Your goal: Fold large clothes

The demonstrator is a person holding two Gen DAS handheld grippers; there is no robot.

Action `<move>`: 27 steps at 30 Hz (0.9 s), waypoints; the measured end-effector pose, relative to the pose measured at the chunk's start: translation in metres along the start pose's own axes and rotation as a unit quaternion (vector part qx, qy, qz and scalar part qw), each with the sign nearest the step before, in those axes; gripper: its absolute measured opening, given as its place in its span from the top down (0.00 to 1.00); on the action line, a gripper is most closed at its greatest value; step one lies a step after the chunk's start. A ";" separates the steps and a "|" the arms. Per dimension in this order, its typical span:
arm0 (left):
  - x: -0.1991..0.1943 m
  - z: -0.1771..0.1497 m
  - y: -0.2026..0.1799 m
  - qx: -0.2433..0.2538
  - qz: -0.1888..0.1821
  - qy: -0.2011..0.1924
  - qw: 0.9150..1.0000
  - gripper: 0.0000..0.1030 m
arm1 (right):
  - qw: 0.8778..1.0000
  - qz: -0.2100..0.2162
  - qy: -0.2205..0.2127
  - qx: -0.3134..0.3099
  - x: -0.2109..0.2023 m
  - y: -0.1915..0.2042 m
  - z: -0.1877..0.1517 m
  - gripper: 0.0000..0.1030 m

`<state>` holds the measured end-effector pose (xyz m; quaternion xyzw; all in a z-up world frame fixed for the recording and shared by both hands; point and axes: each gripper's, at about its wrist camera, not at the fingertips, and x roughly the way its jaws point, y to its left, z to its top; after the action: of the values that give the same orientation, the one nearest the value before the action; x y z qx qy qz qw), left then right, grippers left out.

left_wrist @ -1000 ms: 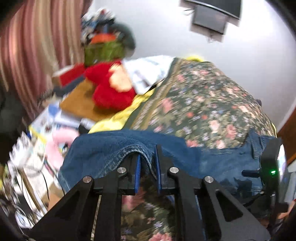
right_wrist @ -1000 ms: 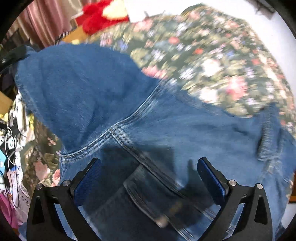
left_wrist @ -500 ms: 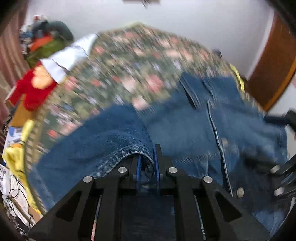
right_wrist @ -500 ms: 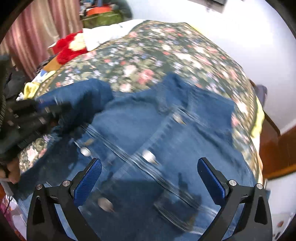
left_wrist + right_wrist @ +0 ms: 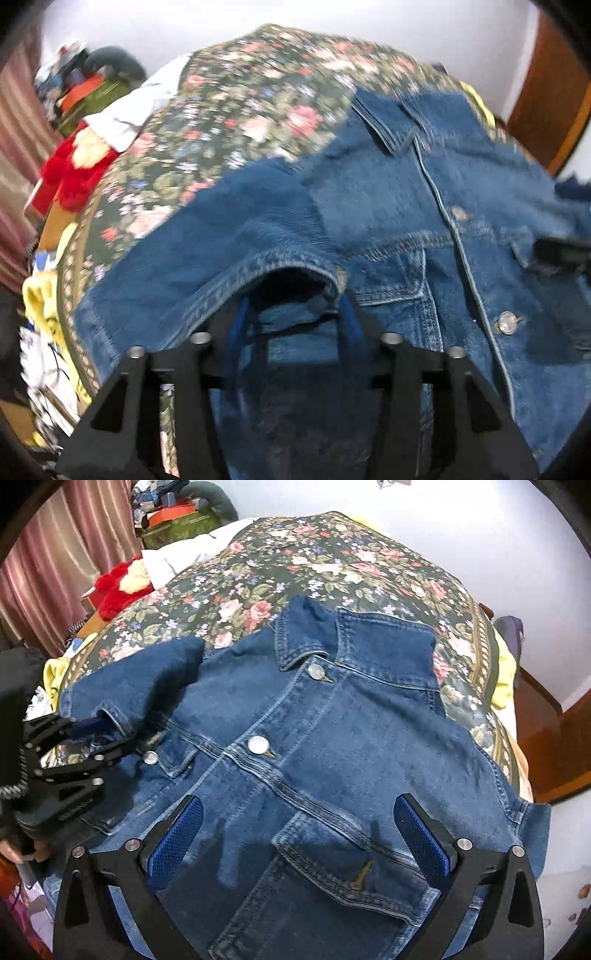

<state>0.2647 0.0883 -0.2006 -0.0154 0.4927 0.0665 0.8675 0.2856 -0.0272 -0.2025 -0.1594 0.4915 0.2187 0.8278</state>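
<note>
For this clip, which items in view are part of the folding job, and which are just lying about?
Part of the job:
- denim jacket, front up on the floral bedspread
- its sleeve cuff, between the opening left gripper
- right gripper, open above the jacket

Lying about:
- red plush toy
- white cloth
- yellow cloth
- pink curtain

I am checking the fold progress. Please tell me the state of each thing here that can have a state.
Denim jacket: spread front-up on the bed, buttoned.
Sleeve: folded across the jacket's chest, cuff between the jaws of the left gripper.
Left hand-held gripper: jaws have just been opening, part open, no longer clamping the cuff.
Right hand-held gripper: wide open, empty, above the jacket.
Bedspread: laid flat over the bed.
</note>
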 end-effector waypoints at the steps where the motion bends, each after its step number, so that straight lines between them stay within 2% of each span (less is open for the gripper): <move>1: -0.009 0.000 0.009 -0.014 0.001 -0.011 1.000 0.44 | 1.000 0.002 0.000 -0.002 0.000 0.002 0.002 0.00; 5: -0.040 -0.001 0.054 -0.074 0.011 -0.043 0.996 0.39 | 1.000 0.007 -0.002 -0.018 0.003 0.019 0.008 0.00; 7: -0.052 -0.004 0.083 -0.111 0.016 -0.055 0.992 0.30 | 1.000 0.006 -0.003 -0.026 0.005 0.027 0.010 0.00; 10: -0.056 -0.014 0.123 -0.150 0.041 -0.062 0.986 0.25 | 0.999 0.011 -0.003 -0.036 0.010 0.040 0.014 0.00; 15: -0.030 -0.041 0.170 -0.184 0.063 -0.013 0.981 0.25 | 0.999 0.015 0.003 -0.046 0.016 0.054 0.017 0.00; 18: -0.003 -0.053 0.182 -0.200 0.040 0.028 0.979 0.25 | 0.999 0.012 0.009 -0.051 0.021 0.060 0.018 0.00; 21: 0.023 -0.064 0.190 -0.229 0.023 0.053 0.972 0.25 | 0.999 0.015 0.012 -0.049 0.022 0.063 0.019 0.00; 23: 0.037 -0.068 0.193 -0.240 0.013 0.055 0.969 0.30 | 0.999 0.015 0.013 -0.050 0.023 0.063 0.019 0.00; 25: 0.045 -0.068 0.196 -0.248 -0.003 0.054 0.967 0.48 | 0.998 0.011 0.015 -0.052 0.025 0.063 0.018 0.00; 27: 0.050 -0.066 0.196 -0.251 -0.008 0.055 0.966 0.60 | 0.999 0.008 0.015 -0.051 0.026 0.061 0.018 0.00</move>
<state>0.2079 0.2815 -0.2698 -0.2400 0.5066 0.1805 0.8082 0.2778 0.0391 -0.2200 -0.2011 0.4936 0.2476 0.8091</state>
